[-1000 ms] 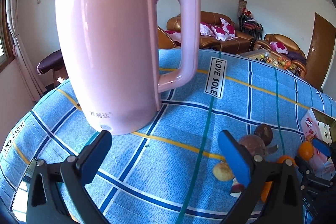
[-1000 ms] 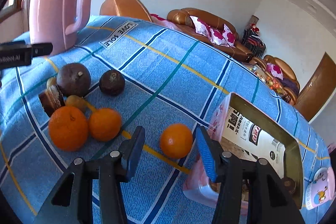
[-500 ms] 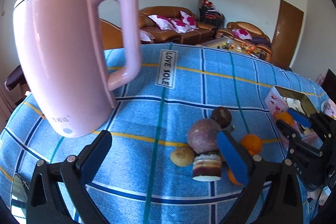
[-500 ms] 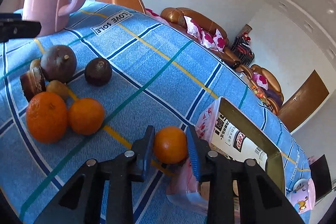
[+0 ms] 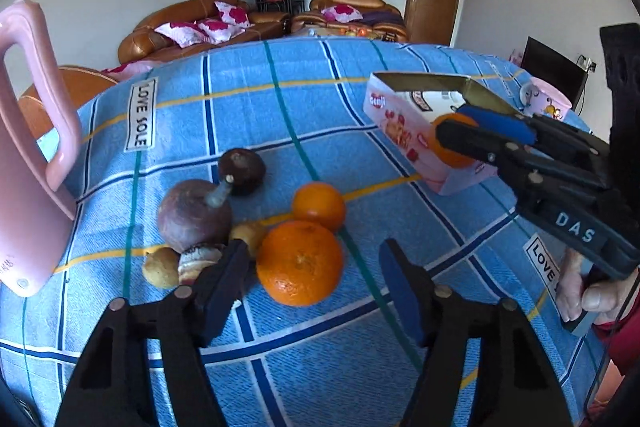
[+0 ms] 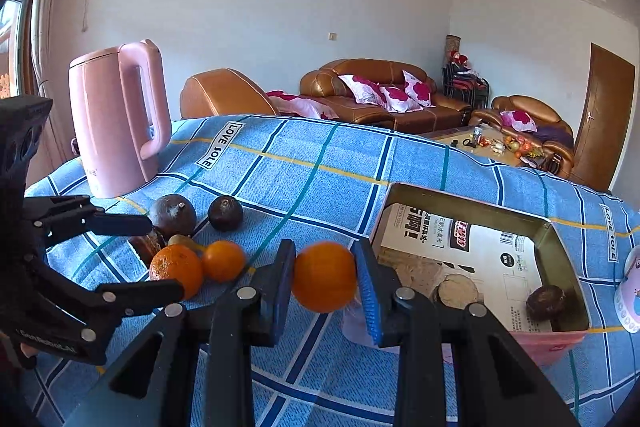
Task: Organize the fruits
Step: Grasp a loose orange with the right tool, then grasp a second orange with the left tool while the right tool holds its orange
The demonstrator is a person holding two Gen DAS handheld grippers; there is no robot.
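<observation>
My right gripper [image 6: 324, 277] is shut on a small orange [image 6: 325, 287] and holds it above the cloth beside the open pink tin box [image 6: 472, 211]. The left wrist view shows that right gripper [image 5: 450, 123] and its orange [image 5: 448, 151] against the box [image 5: 384, 107]. My left gripper [image 5: 310, 267] points down at the fruit pile with its jaws closing. A large orange [image 5: 300, 263] lies between them, and a gap shows on its right side. From the right wrist view, the left gripper [image 6: 164, 258] straddles that large orange [image 6: 176, 269].
A second small orange [image 5: 319, 207], a big purple fruit [image 5: 192, 219], a dark round fruit [image 5: 242, 167] and small brown pieces [image 5: 162, 267] crowd the pile. A tall pink kettle [image 6: 116, 119] stands behind it. One dark fruit [image 6: 546, 303] lies in the box. A mug [image 5: 546, 103] sits at the far right.
My left gripper swung from the kettle over to the fruit pile and its jaws narrowed around the large orange. The right gripper shut on the small orange and lifted it beside the box.
</observation>
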